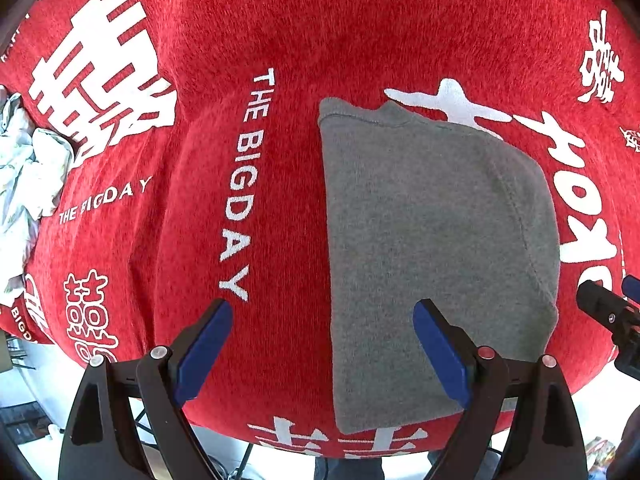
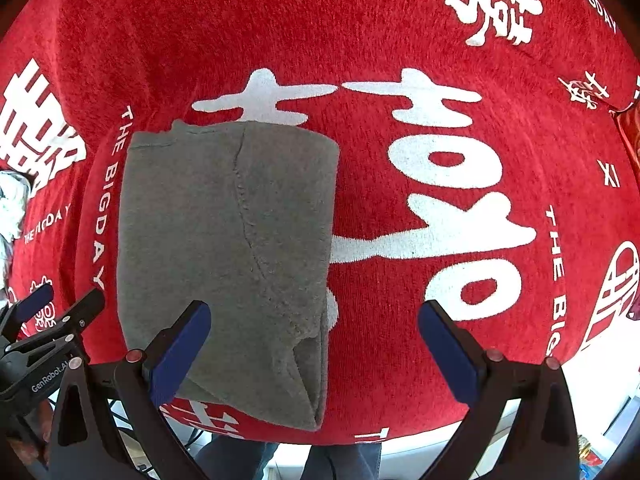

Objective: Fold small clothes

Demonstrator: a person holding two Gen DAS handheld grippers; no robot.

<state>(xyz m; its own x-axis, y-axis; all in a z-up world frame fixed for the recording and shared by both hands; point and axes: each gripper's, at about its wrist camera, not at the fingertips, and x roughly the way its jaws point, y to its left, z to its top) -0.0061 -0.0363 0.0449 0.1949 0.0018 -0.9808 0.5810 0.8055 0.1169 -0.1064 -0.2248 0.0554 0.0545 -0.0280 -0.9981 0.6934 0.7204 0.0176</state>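
- Garment [image 1: 432, 248]: grey, folded, lying flat on the red-covered table [image 1: 280, 40].
- Your left hand-held gripper [image 1: 322, 354] is spread wide and empty over its left edge.
- Your right hand-held gripper [image 2: 314, 356] is spread wide and empty over its right edge.

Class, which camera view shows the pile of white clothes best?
The left wrist view: the white clothes lie crumpled at the red cloth's left edge, folds visible. The right wrist view catches only a sliver at its left border.
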